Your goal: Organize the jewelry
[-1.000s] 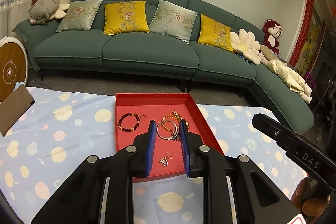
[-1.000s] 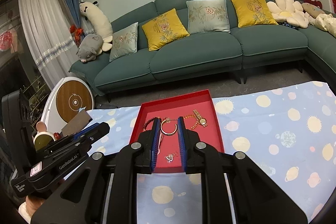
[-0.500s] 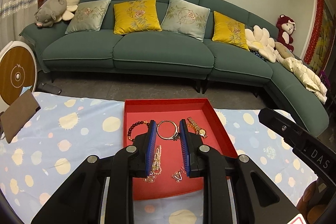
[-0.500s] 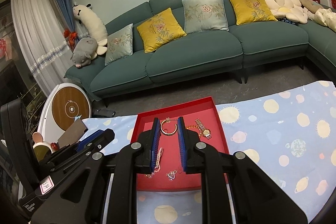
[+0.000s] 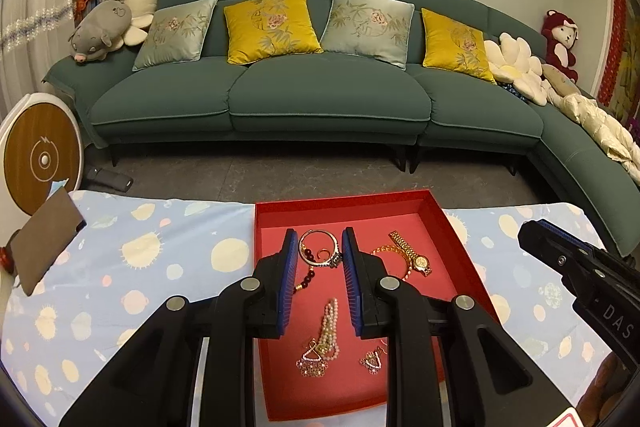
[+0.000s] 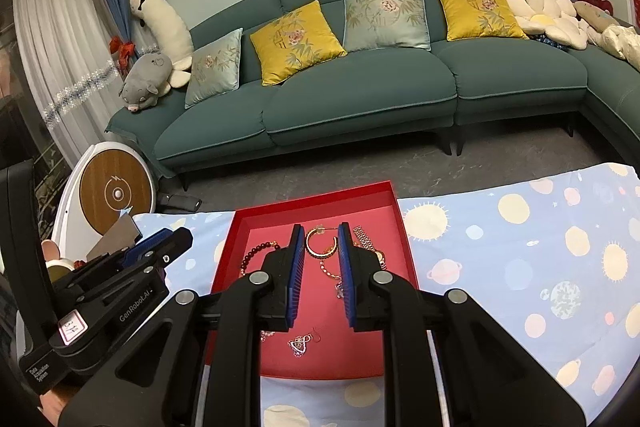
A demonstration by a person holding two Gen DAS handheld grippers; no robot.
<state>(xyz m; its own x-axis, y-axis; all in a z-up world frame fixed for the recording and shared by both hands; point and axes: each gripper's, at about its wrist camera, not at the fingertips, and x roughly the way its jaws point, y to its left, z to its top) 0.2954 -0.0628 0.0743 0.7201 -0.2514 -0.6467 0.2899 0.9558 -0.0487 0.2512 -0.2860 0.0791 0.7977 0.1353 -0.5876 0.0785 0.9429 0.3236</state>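
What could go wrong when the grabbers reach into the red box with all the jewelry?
The silver bangle, dark bead bracelet and a small ring lie overlapping, so lifting one might drag the others. The pearl strand rests on a dangly earring and could snag it. Thin chains may slip from the pads.
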